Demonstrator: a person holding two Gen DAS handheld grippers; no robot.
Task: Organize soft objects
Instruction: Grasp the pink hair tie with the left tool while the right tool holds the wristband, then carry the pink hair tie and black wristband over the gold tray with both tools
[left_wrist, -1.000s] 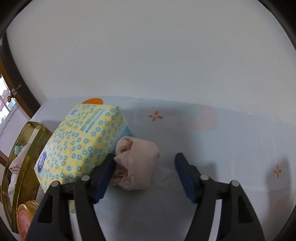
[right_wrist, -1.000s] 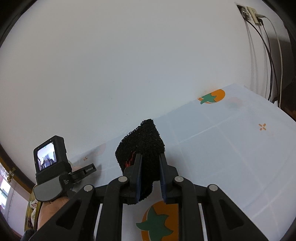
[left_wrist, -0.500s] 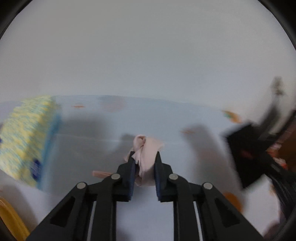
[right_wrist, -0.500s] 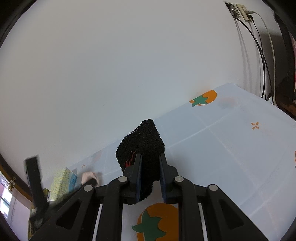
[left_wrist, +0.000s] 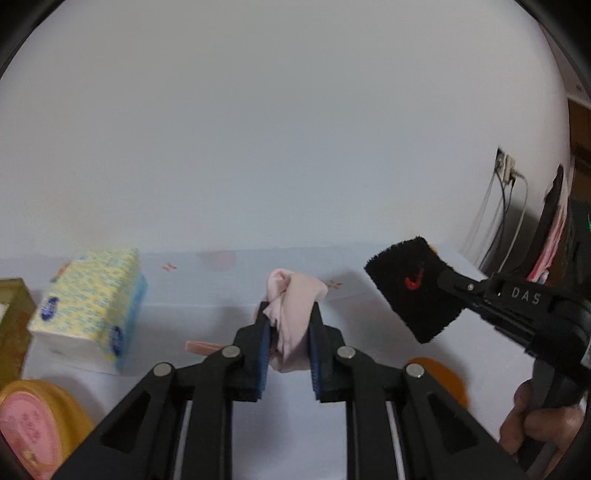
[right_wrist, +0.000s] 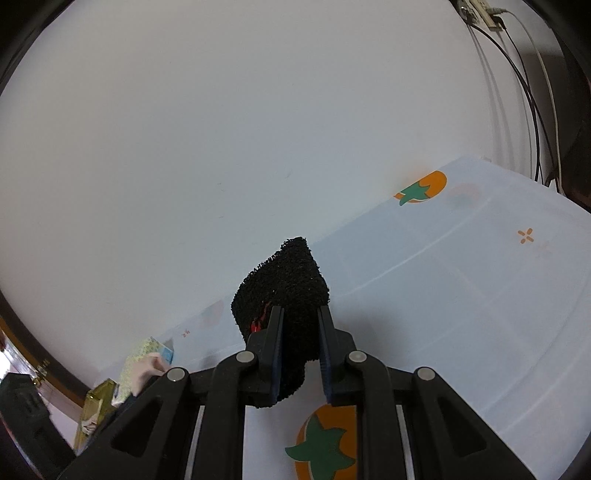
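Note:
My left gripper (left_wrist: 290, 314) is shut on a rolled pale pink cloth (left_wrist: 293, 295), held just above the white tablecloth. My right gripper (right_wrist: 300, 312) is shut on a black terry wristband (right_wrist: 284, 273) with a red mark on it. In the left wrist view the wristband (left_wrist: 413, 288) hangs at the right, clamped in the right gripper, whose handle a hand (left_wrist: 535, 424) holds. In the right wrist view the pink cloth (right_wrist: 147, 367) shows small at the lower left, in front of the tissue pack.
A yellow-and-blue tissue pack (left_wrist: 92, 302) lies at the left, beside a greenish box (left_wrist: 11, 321). A round yellow tin with a pink lid (left_wrist: 33, 432) sits at the lower left. Cables (right_wrist: 517, 74) and a wall socket hang at the right above the tablecloth (right_wrist: 461, 295).
My left gripper closed on the pink cloth beside the tissue pack, lifted it and swung right, so the right gripper and wristband came into its view. The right gripper stayed put.

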